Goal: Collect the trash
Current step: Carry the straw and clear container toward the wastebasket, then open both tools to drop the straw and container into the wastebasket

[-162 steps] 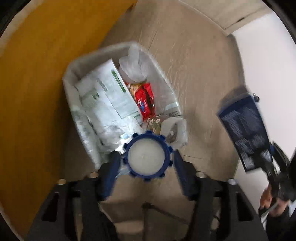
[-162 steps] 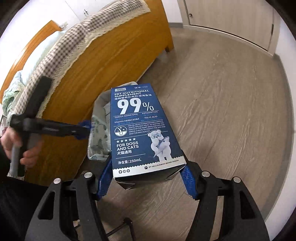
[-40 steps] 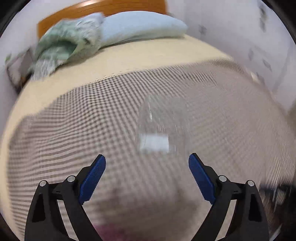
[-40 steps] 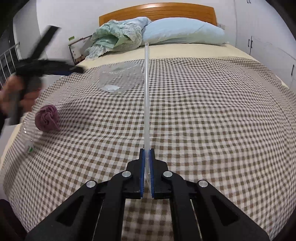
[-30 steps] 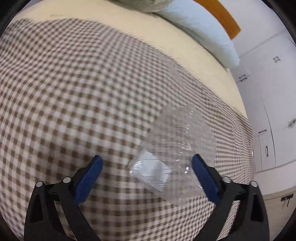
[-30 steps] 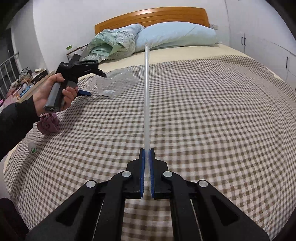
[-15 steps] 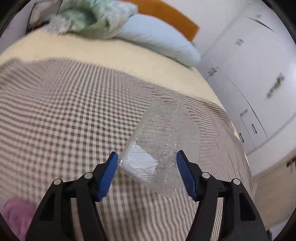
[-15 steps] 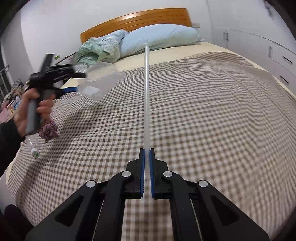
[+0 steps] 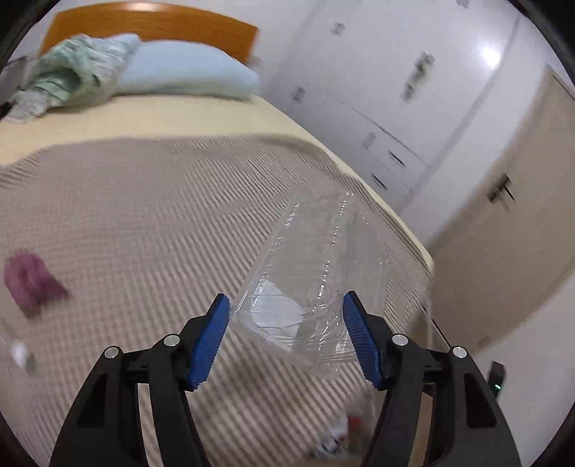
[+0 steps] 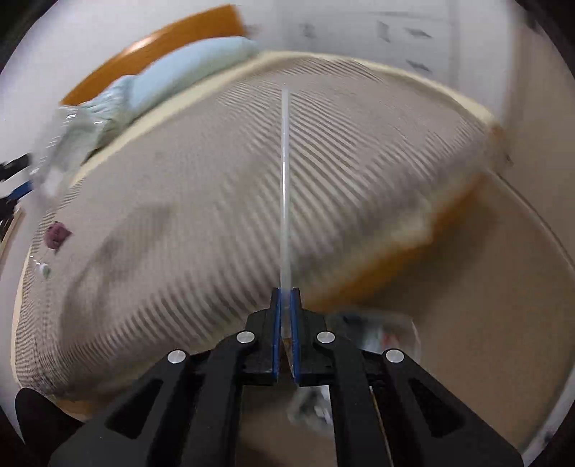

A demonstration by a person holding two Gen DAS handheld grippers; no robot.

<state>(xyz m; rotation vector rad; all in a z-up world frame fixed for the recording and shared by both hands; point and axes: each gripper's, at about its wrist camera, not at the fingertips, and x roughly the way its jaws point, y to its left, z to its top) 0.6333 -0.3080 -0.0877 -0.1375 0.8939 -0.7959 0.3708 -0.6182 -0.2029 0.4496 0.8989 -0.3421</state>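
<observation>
The left gripper [image 9: 285, 334] has its blue pads pressed against the two sides of a clear plastic clamshell container [image 9: 312, 283], which fills the whole gap between the jaws and juts forward and upward past the fingertips, tilted, with a white label showing through its base close to the left pad; the jaws have just been closing in on it and now stand at a middling width, held apart by the container itself. Beyond and below the jaws lies the bed [image 9: 151, 222] with its brown checked cover, blurred into stripes, and well off to the left of the jaws a crumpled purple wad [image 9: 30, 282] sits on that cover. Far ahead, past the container, a pale blue pillow [image 9: 187, 77] and a bundled green blanket [image 9: 68, 81] rest against the wooden headboard [image 9: 154, 27]. To the right of the jaws stand white cupboards [image 9: 391, 93]. The right gripper [image 10: 284, 316] has its jaws drawn nearly together, pinching the bottom end of a clear plastic straw [image 10: 284, 186], which sticks straight out ahead from between the pads over the foot of the bed. Just behind and under those jaws, on the floor, a trash bin [image 10: 388, 337] with blurred litter inside shows to the right of the fingers.
</observation>
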